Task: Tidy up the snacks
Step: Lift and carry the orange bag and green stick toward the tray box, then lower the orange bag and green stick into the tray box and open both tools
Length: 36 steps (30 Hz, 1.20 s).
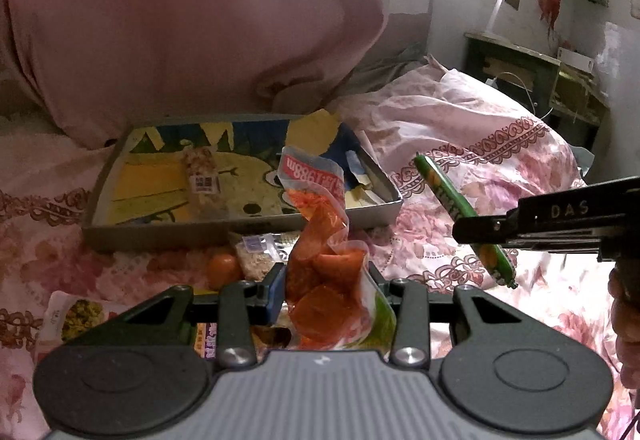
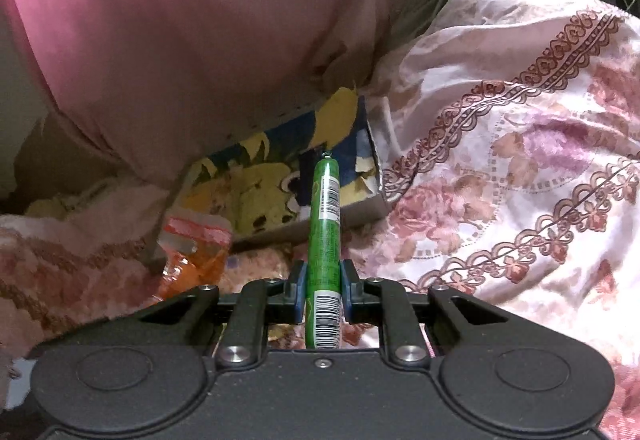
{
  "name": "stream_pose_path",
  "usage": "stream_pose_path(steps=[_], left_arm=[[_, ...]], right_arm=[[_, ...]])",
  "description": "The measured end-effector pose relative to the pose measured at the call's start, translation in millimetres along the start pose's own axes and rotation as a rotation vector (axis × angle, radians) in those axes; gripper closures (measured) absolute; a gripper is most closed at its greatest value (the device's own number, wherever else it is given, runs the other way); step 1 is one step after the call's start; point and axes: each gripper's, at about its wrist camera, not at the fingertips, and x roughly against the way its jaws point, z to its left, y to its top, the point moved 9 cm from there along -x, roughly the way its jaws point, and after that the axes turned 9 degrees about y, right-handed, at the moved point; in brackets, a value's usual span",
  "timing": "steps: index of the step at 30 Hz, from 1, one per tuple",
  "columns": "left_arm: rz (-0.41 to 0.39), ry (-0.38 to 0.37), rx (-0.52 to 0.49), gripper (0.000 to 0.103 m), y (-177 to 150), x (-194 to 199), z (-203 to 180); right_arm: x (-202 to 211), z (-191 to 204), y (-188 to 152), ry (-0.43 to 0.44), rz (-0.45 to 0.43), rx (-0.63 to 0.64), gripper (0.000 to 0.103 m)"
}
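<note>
While my left gripper [image 1: 326,290] pinches an orange-red snack pouch [image 1: 320,240] upright just in front of the near wall of the cartoon-printed box lid [image 1: 160,232], I see in the left wrist view a wrapped snack bar [image 1: 204,175] lying inside that lid, an orange [image 1: 224,268] and small packets on the floral bedspread [image 1: 480,127] at its near edge, and my right gripper [image 1: 480,230] to the right clamping a green sausage stick [image 1: 440,191]. In the right wrist view, my right gripper [image 2: 323,290] is pressed onto that green sausage stick [image 2: 324,224], which points toward the lid's right corner [image 2: 368,207], with the orange-red snack pouch [image 2: 196,248] at left.
</note>
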Motion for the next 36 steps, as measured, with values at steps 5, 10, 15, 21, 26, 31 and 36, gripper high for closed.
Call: stream_pose_path(steps=[5, 10, 15, 21, 26, 31, 36], left_arm=[[-0.013, 0.015, 0.02, 0.06, 6.5, -1.3, 5.2], [-0.023, 0.037, 0.047, 0.06, 20.9, -3.2, 13.5], [-0.025, 0.055, 0.069, 0.06, 39.2, -16.0, 19.3], [-0.049, 0.079, 0.098, 0.06, 61.2, -33.2, 24.9], [-0.049, 0.089, 0.13, 0.06, 74.9, -47.7, 32.9], [-0.027, 0.111, 0.163, 0.06, 88.7, -75.0, 48.9], [-0.018, 0.136, 0.187, 0.06, 103.0, -106.2, 58.3]], right_arm=[[-13.2, 3.2, 6.5, 0.032, -0.004, -0.019, 0.084], [-27.4, 11.5, 13.4, 0.081, -0.013, -0.01, 0.084], [-36.1, 17.5, 22.2, 0.129, -0.035, 0.002, 0.084], [-48.9, 18.4, 29.0, 0.15, -0.044, -0.001, 0.084], [-62.5, 20.5, 42.8, 0.163, -0.07, 0.01, 0.084], [-75.8, 26.5, 56.6, 0.169, -0.108, 0.055, 0.084], [-103.8, 33.2, 60.7, 0.175, -0.099, 0.121, 0.084]])
